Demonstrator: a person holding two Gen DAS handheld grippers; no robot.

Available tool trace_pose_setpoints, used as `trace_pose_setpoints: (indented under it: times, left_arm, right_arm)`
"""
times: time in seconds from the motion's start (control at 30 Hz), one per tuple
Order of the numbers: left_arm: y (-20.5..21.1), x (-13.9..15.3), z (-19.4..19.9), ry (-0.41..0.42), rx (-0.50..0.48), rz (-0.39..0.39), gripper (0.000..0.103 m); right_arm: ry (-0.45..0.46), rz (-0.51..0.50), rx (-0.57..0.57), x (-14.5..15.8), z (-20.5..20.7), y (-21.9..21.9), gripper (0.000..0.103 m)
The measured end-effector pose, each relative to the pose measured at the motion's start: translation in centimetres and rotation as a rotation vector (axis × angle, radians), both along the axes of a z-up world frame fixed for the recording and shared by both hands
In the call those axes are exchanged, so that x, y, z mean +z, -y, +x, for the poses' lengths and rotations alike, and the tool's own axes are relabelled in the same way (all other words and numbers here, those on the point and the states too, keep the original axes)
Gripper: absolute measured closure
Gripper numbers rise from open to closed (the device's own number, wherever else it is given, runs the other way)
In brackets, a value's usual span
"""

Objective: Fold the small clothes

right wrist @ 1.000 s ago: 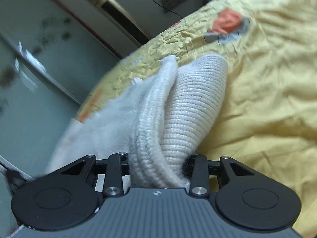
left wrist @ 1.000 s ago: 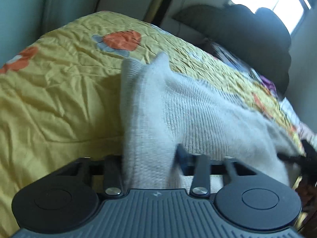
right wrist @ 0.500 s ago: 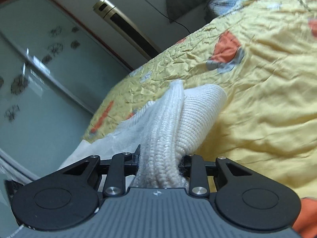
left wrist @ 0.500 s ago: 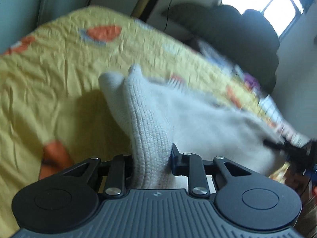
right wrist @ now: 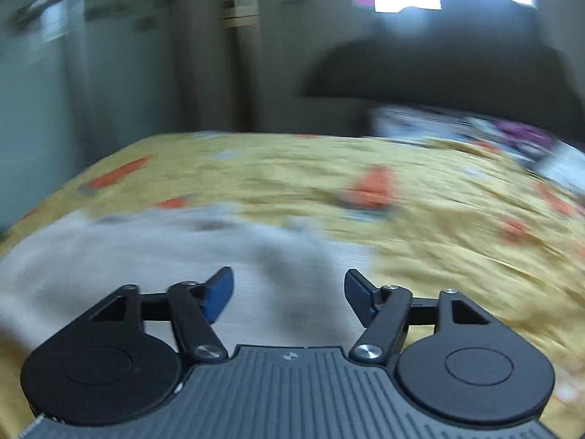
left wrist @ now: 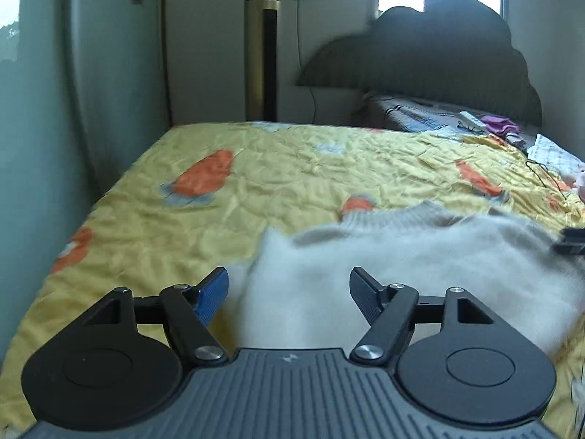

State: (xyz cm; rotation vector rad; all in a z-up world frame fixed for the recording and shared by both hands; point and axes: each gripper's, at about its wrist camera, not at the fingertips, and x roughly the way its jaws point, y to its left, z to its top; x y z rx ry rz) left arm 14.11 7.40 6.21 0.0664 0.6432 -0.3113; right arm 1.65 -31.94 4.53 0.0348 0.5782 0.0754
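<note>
A small white knitted sweater (left wrist: 420, 256) lies spread on the yellow bedspread (left wrist: 256, 190), its ribbed edge towards the headboard. My left gripper (left wrist: 289, 292) hangs above its near left part with its jaws opening wide; the knit lies below them, not pinched. In the blurred right wrist view the same sweater (right wrist: 146, 248) spreads to the left. My right gripper (right wrist: 289, 289) is above its near right part, jaws also opening, nothing pressed between the blue pads. The tip of the right gripper (left wrist: 570, 241) shows at the left view's right edge.
The bedspread carries orange carrot prints (left wrist: 204, 175). A dark headboard (left wrist: 438, 58) and pillows with small items (left wrist: 490, 124) lie at the far end. A gold tower unit (left wrist: 261, 47) stands by the wall, glass doors (left wrist: 55, 109) run along the left.
Both grippers let go of the sweater: each was shut on a bunched knit fold, now both stand wide. Both rose and rolled level, and the sweater dropped flat onto the bedspread.
</note>
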Motion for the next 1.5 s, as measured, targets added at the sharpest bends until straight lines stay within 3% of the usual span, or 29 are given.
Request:
trace_pose_setpoints:
  times: [0.1,0.2,0.27,0.37,0.43,0.5,0.53,0.63,0.87,1.03,1.17,1.4,1.5]
  left_arm:
    - [3.1,-2.6,2.5,-0.049,0.03,0.079,0.03]
    - [3.6,-6.4,3.5,-0.095,0.081,0.152,0.029]
    - [3.2,-7.5,2.4,-0.056,0.087,0.141,0.029]
    - [3.8,-6.4,0.5,-0.016,0.097,0.174,0.029]
    - [4.1,-6.0,-0.5,0.008,0.093,0.144,0.02]
    - [4.3,-6.8,-0.1,-0.027,0.088,0.133,0.019]
    - [4.5,-7.2,-0.1,-0.038,0.091,0.152,0.018]
    - [5.2,-7.4,-1.3,0.0,0.086,0.207,0.018]
    - [5.0,-7.4,-1.8,-0.002,0.086,0.199,0.017]
    - [5.1,-7.5,-2.2,0.005,0.086,0.203,0.017]
    - [4.8,-7.8,-2.8,0.018,0.091,0.193,0.017]
    - [5.2,-8.6,-4.3,0.092,0.116,0.201,0.016]
    - [5.4,-9.0,-4.8,0.129,0.13,0.208,0.016]
  right_arm:
    - [-0.03,-0.012,0.094,-1.5,3.9,-4.1,0.029]
    - [-0.096,-0.043,0.038,-4.0,8.3,-5.6,0.027]
    - [-0.158,-0.06,0.012,-6.2,10.0,-5.5,0.019]
    - [-0.131,-0.058,-0.001,-6.1,8.9,-5.6,0.019]
    - [-0.07,-0.071,0.011,-4.9,7.1,-6.6,0.016]
    - [-0.032,-0.044,0.076,-4.5,5.7,-7.6,0.001]
    - [-0.043,-0.037,0.107,-4.7,5.4,-8.1,0.0]
    - [-0.149,-0.12,0.159,-7.2,6.0,-10.0,0.0]
    - [-0.075,-0.212,0.156,-6.4,3.1,-13.5,0.001]
    - [-0.001,-0.3,0.214,-6.2,0.7,-16.8,0.001]
    - [-0.02,-0.321,0.235,-7.3,0.5,-18.1,0.001]
    - [-0.034,-0.14,0.182,-8.8,-0.1,-15.9,0.0]
    - [-0.008,-0.139,0.177,-9.2,-0.8,-15.8,0.0]
